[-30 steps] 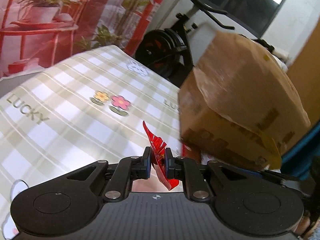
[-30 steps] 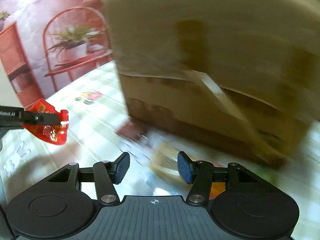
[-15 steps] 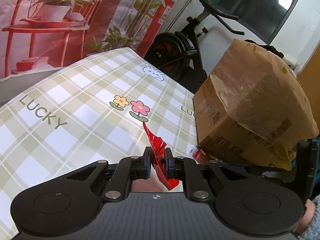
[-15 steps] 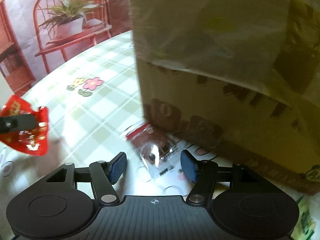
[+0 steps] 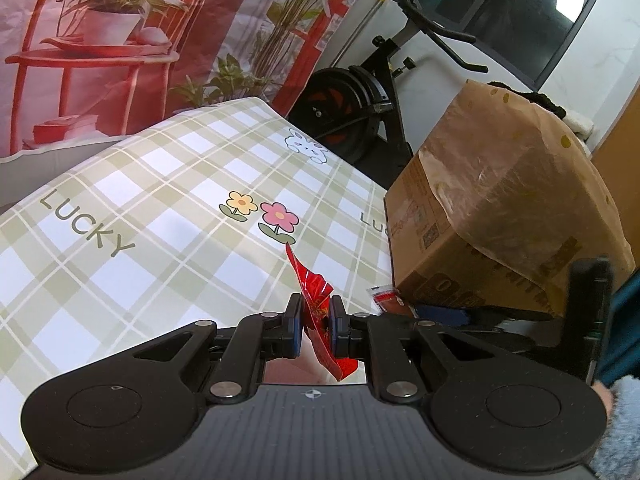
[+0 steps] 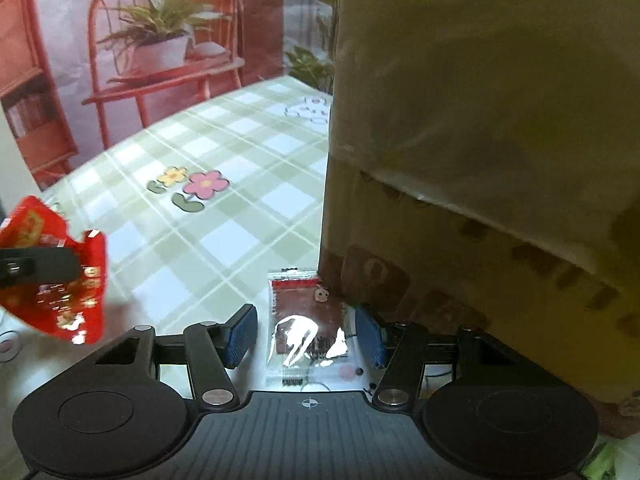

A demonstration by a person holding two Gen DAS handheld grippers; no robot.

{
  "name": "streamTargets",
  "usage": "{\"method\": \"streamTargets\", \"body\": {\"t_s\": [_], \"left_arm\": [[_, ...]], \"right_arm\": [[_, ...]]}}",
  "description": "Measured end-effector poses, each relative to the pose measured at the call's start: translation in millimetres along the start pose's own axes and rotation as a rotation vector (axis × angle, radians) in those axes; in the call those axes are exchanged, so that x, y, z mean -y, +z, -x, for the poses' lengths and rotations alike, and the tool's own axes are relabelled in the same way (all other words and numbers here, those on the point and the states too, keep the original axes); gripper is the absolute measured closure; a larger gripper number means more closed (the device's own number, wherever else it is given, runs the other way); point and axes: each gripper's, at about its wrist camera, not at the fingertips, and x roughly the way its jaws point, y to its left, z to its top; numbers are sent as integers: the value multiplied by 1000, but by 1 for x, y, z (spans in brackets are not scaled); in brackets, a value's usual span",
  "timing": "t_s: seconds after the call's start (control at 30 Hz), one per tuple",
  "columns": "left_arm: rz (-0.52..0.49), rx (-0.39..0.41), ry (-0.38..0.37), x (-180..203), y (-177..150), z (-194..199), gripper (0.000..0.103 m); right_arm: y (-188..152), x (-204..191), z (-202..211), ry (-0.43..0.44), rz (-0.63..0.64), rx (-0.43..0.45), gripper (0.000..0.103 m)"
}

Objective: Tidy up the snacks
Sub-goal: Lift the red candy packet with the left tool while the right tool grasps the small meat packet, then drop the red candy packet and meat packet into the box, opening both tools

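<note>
Desk (image 5: 132,208): checked green-and-white cloth, "LUCKY" lettering, two printed flowers (image 5: 264,216). Printed backdrop (image 5: 120,40) of a red chair and potted plants behind it; exercise bike (image 5: 360,108) past the far edge.

Cardboard box (image 5: 508,216) stands on the desk's right side, a crumpled brown paper sheet draped over its top. In the right wrist view the box (image 6: 480,160) fills the right half.

Left hand-held gripper (image 5: 314,326): jaws clamped tight on a red foil packet (image 5: 316,308), held off the desk, one corner pointing up and away, the other hanging below the fingers. From the right wrist view the packet (image 6: 60,280) sits at the left edge, gold print visible.

Right hand-held gripper (image 6: 306,330): pointing steeply down at the desk, jaws partly apart and closing, pads clear of contact. Between them lies a clear-wrapped snack pack (image 6: 306,320), dark red-brown contents, flat on the cloth, its far end just beside the box's lower corner. The left view shows only that end (image 5: 386,294) at the box's base.

A fuzzy grey sleeve (image 5: 620,428) at lower right.
</note>
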Motion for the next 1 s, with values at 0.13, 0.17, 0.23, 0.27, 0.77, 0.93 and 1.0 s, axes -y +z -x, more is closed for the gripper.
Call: {"method": "streamTargets", "body": {"t_s": [0.13,0.17,0.23,0.27,0.77,0.93,1.0], "left_arm": [[5,-2,6,-2,0,0,89],[4,-3,7,-2,0,0,89],[1,-5,10,-1,0,1,89],[-2,-5,10,0,0,1,89],[-103,20,28,36,-2,21,89],[-177,94,8,65,21,38,89],[-199,149,-12,80,37,50,89]], "right_arm": [[1,-6,-9,-2,-2,7,56],[0,-6,-8,17,-8,4,60],[-1,-9,-5,23,0,-7,65],[-2,-11,-2,24,14,-9,67],[-43,5,88,88,-33,212,70],[-45,25,139,90,-49,346,70],[-41,32,161,81,-29,408,70]]}}
